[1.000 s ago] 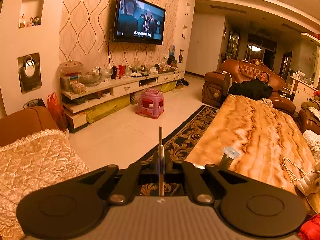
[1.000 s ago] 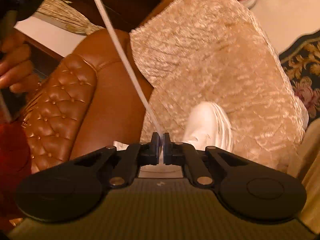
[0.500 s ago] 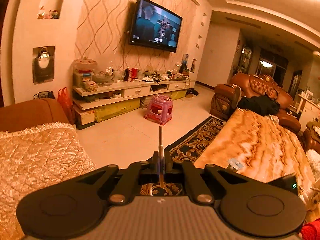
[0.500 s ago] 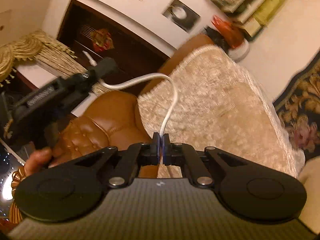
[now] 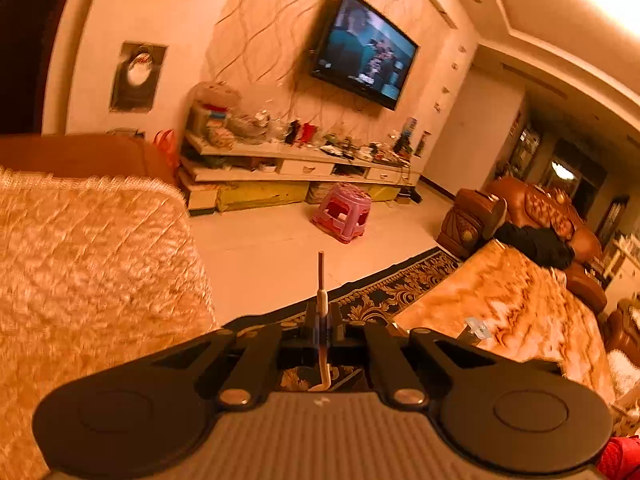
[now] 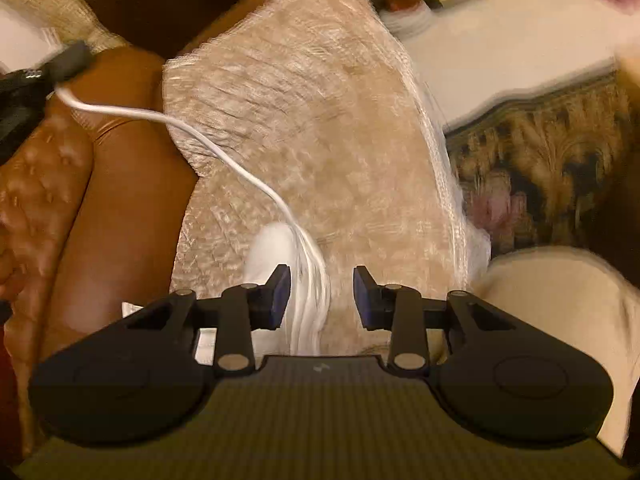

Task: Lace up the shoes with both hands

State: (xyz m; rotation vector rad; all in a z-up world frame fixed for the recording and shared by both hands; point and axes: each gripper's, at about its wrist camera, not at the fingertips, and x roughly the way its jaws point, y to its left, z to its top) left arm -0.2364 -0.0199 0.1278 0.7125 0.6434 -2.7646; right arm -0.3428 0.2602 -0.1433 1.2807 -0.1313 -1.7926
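Living room sofa, quilted cover (image 6: pixel 340 128) under both claws.

Left claw (image 5: pixel 322 322) is clamped on the white shoelace (image 5: pixel 321 300), its tip sticking forward. Right claw (image 6: pixel 322 296) stands wide apart, holding nothing; the lace (image 6: pixel 224 152) runs between its fingers, from the white shoe (image 6: pixel 272 248) just ahead up to the left claw.

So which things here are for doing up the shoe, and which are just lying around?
For the job:
- lace, its tip pinched in the left gripper
- white shoe on the sofa cover
- right gripper, open over the shoe

Just lying around:
- TV
- pink stool
- marble table
- rug
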